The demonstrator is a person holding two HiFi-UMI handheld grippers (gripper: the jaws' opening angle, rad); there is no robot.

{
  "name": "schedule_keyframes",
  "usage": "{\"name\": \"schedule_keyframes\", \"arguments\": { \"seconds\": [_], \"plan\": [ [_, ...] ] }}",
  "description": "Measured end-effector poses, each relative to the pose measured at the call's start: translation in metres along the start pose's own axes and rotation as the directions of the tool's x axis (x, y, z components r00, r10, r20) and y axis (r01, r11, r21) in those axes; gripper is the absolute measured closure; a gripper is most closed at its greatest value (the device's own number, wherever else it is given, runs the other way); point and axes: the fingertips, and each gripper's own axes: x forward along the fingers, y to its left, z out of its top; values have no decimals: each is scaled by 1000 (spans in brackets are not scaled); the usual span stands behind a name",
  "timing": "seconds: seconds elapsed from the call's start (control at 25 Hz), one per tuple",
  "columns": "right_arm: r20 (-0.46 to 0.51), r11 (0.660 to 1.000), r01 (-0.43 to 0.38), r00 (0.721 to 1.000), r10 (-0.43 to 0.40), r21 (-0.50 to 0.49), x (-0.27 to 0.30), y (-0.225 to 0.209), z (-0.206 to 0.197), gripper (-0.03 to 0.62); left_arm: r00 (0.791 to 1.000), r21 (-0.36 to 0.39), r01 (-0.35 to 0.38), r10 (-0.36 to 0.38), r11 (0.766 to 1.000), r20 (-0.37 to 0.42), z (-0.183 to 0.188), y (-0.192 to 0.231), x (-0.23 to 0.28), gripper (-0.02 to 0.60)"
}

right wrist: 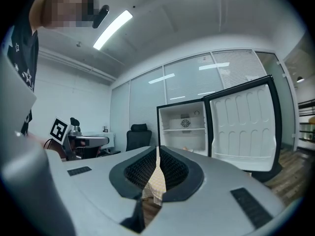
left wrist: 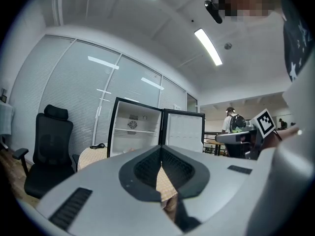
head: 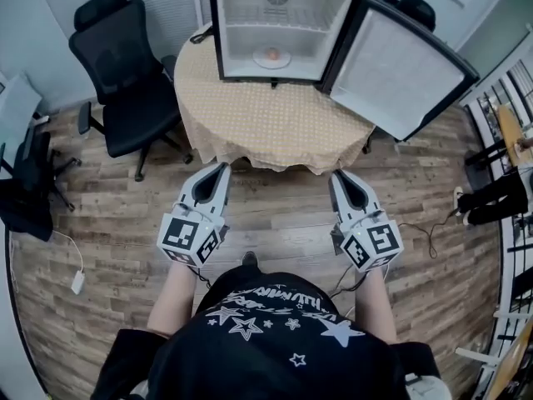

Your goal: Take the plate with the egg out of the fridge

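Observation:
A small fridge (head: 279, 32) stands open on a round table (head: 266, 127) with a beige cloth. Its door (head: 400, 69) swings out to the right. On the fridge floor lies a white plate (head: 272, 59) with an egg (head: 272, 53) on it. My left gripper (head: 222, 167) and right gripper (head: 338, 176) hover over the wooden floor just short of the table's near edge, side by side, pointing level at the fridge. In the left gripper view the left gripper (left wrist: 161, 147) is shut and empty. The right gripper (right wrist: 157, 149) is likewise shut on nothing in its own view.
A black office chair (head: 121, 73) stands left of the table, and another chair (head: 416, 7) shows behind the fridge door. A dark bag (head: 25, 190) and a white cable (head: 77, 265) lie at the far left. A person (head: 500, 198) stands at the right edge.

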Motion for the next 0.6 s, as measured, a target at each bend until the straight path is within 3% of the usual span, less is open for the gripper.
{"name": "schedule_keyframes", "arguments": {
  "seconds": [0.24, 0.6],
  "plan": [
    [1, 996, 57, 998, -58, 68, 17, -2, -7, 556, 998, 5, 52, -52, 999, -21, -4, 17, 18, 572],
    [-35, 988, 92, 995, -88, 125, 35, -23, -23, 556, 997, -7, 49, -49, 999, -52, -15, 29, 32, 572]
  ]
}}
